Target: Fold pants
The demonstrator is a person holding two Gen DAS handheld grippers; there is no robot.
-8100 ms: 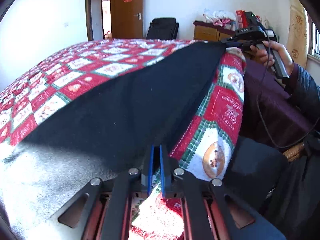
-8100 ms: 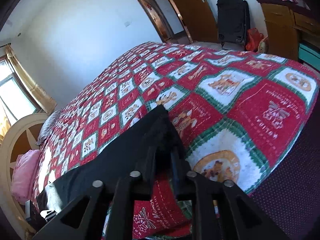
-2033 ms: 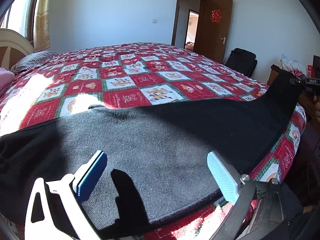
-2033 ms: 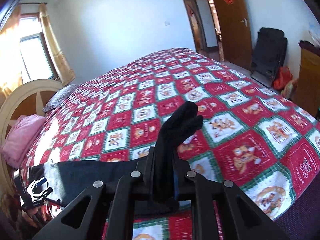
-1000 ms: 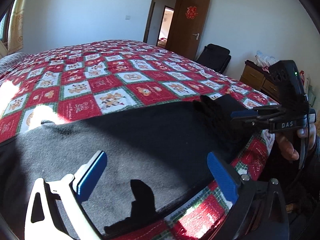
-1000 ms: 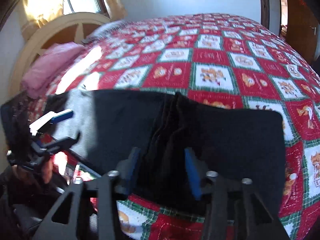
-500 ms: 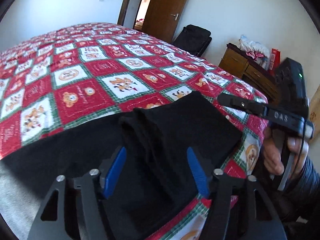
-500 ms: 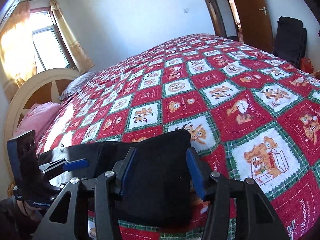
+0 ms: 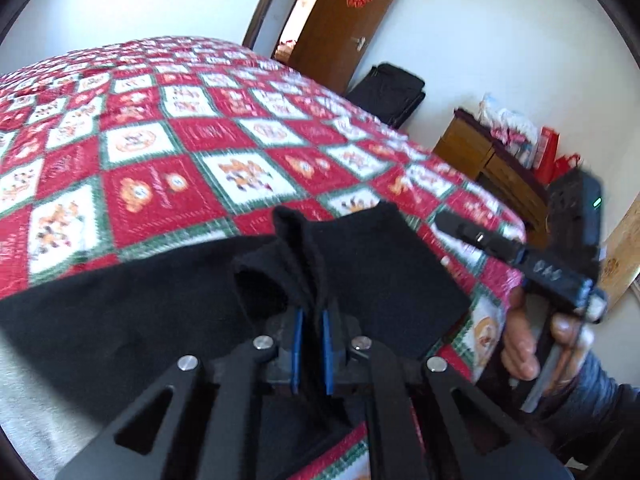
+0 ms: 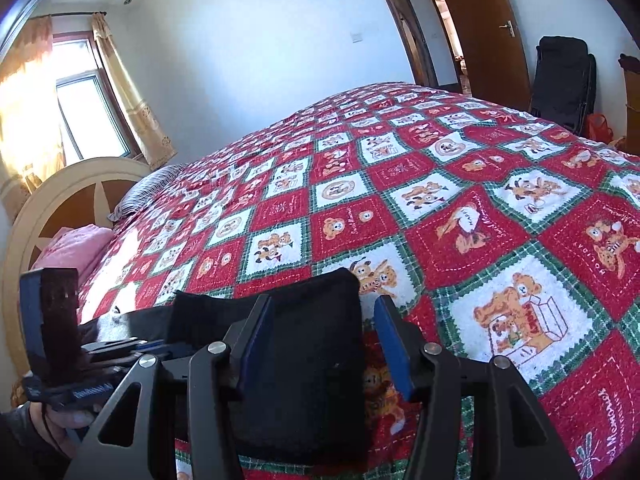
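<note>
Black pants (image 9: 380, 264) lie along the near edge of the bed, their end doubled back on itself. My left gripper (image 9: 312, 320) is shut on a raised pleat of that cloth, which bunches up between the blue pads. In the right wrist view the folded end of the pants (image 10: 304, 380) lies between the fingers of my right gripper (image 10: 324, 304). Its jaws are opening, and quilt shows between the cloth and the right pad (image 10: 394, 356). A hand (image 9: 520, 344) holds the right gripper's handle at the bed's edge.
A red, white and green checked quilt (image 10: 480, 208) covers the bed. A cream headboard (image 10: 60, 200) and a pink pillow (image 10: 76, 248) are at the far left. A brown door (image 9: 344, 20), a black chair (image 9: 388, 92) and a wooden dresser (image 9: 480, 152) stand beyond the bed.
My left jaws went from wide open to shut on a pleat of the pants as the hand slid toward the folded end. The right view swung from the pants toward the far wall.
</note>
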